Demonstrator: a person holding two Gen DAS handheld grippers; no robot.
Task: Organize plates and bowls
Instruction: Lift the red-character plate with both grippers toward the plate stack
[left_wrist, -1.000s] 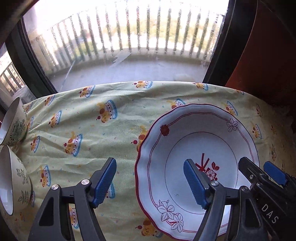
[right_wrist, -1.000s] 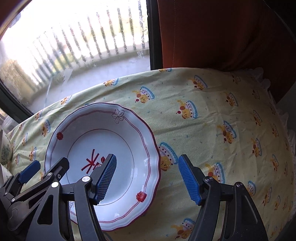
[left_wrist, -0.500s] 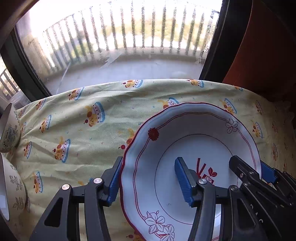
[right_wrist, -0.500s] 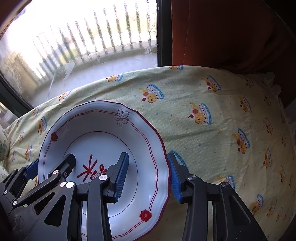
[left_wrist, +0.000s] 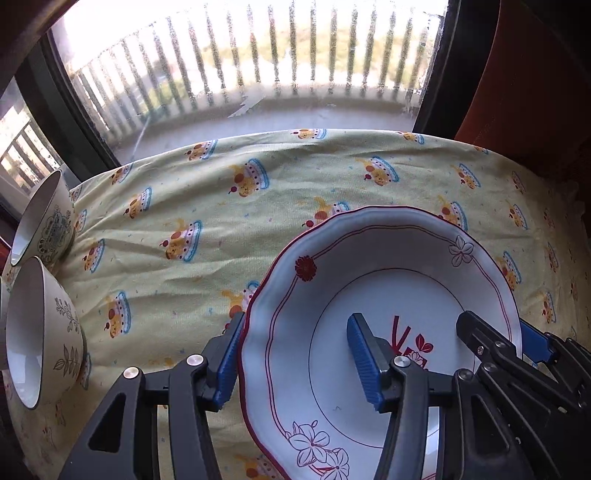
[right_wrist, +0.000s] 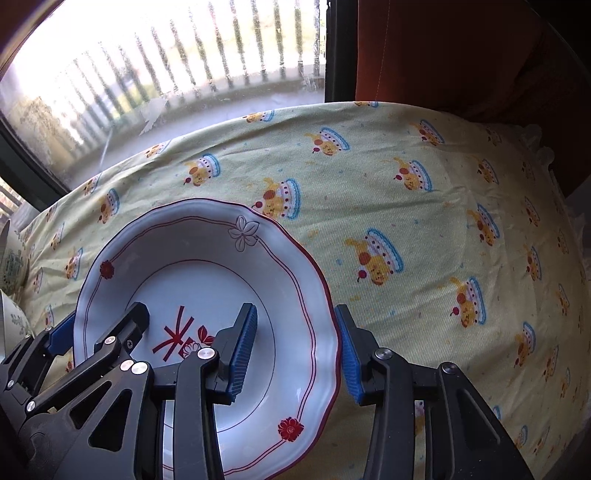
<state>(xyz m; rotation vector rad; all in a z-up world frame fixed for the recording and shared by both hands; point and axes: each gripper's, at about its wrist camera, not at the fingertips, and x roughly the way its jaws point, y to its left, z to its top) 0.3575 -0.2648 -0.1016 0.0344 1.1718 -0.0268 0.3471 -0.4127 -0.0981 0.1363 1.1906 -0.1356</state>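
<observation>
Plate (left_wrist: 388, 295): glazed, stiff, breakable, likely slippery.
Left gripper (left_wrist: 295, 362) jaws just closed, clamping rim at 9 o'clock.
Right gripper (right_wrist: 295, 347) jaws just closed, clamping rim at 3 o'clock.

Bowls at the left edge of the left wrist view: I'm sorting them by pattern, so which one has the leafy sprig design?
The nearer, lower bowl, with leaf sprigs on its side. The farther bowl behind it carries a dense ornate medallion instead.

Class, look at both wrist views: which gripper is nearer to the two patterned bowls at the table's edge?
Left. The left gripper clamps the plate rim on the side facing the bowls; the right gripper holds the plate's opposite rim, farther away.
</observation>
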